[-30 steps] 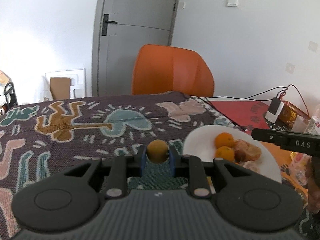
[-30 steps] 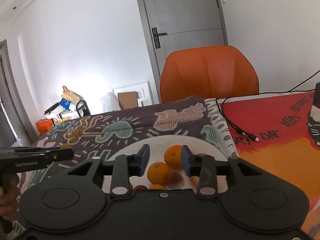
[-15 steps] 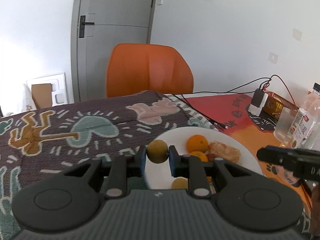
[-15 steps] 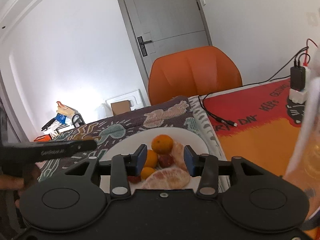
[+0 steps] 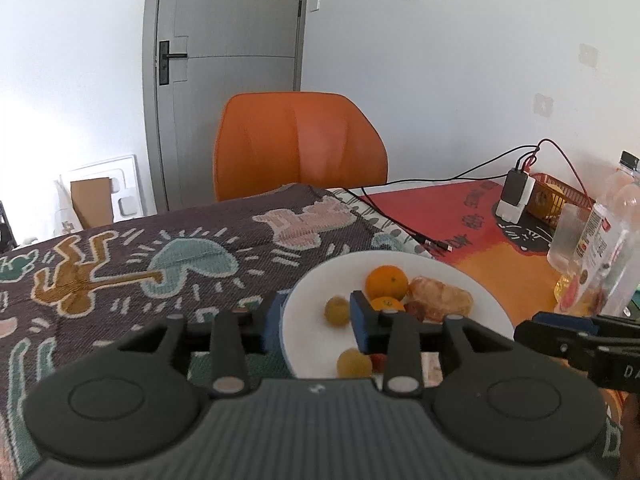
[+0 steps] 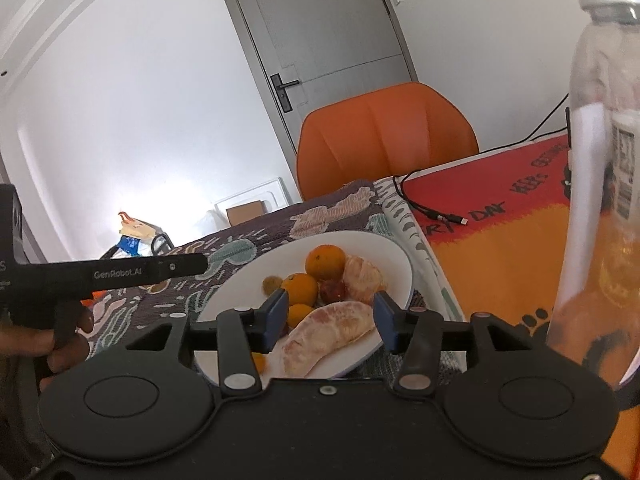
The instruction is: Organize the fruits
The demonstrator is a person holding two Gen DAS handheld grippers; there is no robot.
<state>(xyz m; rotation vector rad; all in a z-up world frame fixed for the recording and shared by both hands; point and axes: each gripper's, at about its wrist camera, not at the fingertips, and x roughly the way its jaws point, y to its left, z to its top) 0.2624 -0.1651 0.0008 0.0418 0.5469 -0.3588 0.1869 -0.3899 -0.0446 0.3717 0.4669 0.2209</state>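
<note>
Both grippers stand with fingers spread and nothing between them: the left gripper (image 5: 316, 318) over the left edge of the white plate (image 5: 484, 300), the right gripper (image 6: 331, 316) over the plate's near side. Beneath everything lies the patterned tablecloth (image 5: 160, 256), with an orange chair (image 5: 300, 144) at 12 o'clock past the table. Only the left wrist view shows the charger block (image 5: 516, 196) and red basket (image 5: 560, 200) at 2 o'clock; only the right wrist view shows the person's hand (image 6: 60, 344) on the other tool's grip at 9 o'clock, and the clear bottle (image 6: 600, 200) looming large at 3 o'clock. Fruits sit bunched on the plate: a pale peeled citrus wedge (image 6: 332, 330) nearest the right tool, another peeled piece (image 6: 362, 274) behind it, two glossy tangerines (image 6: 325, 261) touching each other, and a dark red fruit (image 6: 333, 290) among them. One small yellow-brown round fruit (image 5: 337, 310) rests alone on bare plate at the pile's 9 o'clock, between the left tool's fingertips but untouched.
</note>
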